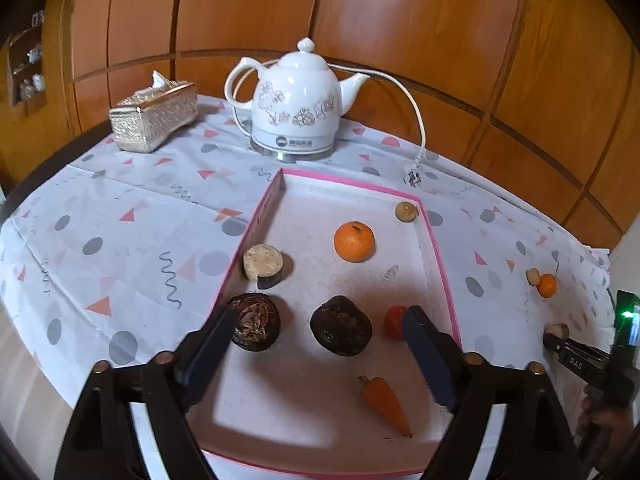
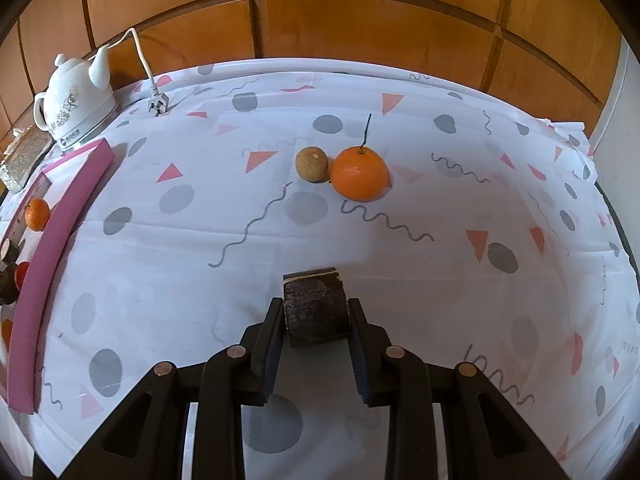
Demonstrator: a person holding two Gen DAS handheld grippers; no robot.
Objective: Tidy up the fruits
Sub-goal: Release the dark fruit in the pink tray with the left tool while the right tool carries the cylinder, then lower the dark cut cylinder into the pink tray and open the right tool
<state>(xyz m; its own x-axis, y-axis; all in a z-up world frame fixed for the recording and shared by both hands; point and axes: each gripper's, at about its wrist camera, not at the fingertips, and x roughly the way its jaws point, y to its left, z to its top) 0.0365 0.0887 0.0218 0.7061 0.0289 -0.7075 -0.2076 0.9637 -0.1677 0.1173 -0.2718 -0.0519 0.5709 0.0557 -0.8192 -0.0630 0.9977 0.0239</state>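
Note:
My left gripper (image 1: 320,320) is open above the pink-rimmed tray (image 1: 436,252). Between its fingers lies a dark round fruit (image 1: 341,331); another dark fruit (image 1: 255,322) touches the left finger. The tray also holds an orange (image 1: 354,241), a cut dark-skinned chunk (image 1: 263,265), a small brown fruit (image 1: 406,211), a red fruit (image 1: 393,321) and a carrot (image 1: 385,403). My right gripper (image 2: 316,308) is shut on a dark-skinned cut chunk (image 2: 316,312) over the tablecloth. Beyond it lie an orange (image 2: 359,173) and a small brown fruit (image 2: 311,164).
A white kettle (image 1: 298,100) with its cord and plug (image 1: 414,176) stands behind the tray. A tissue box (image 1: 154,116) sits at the back left. The patterned tablecloth (image 1: 120,220) covers the table. A wooden wall runs behind.

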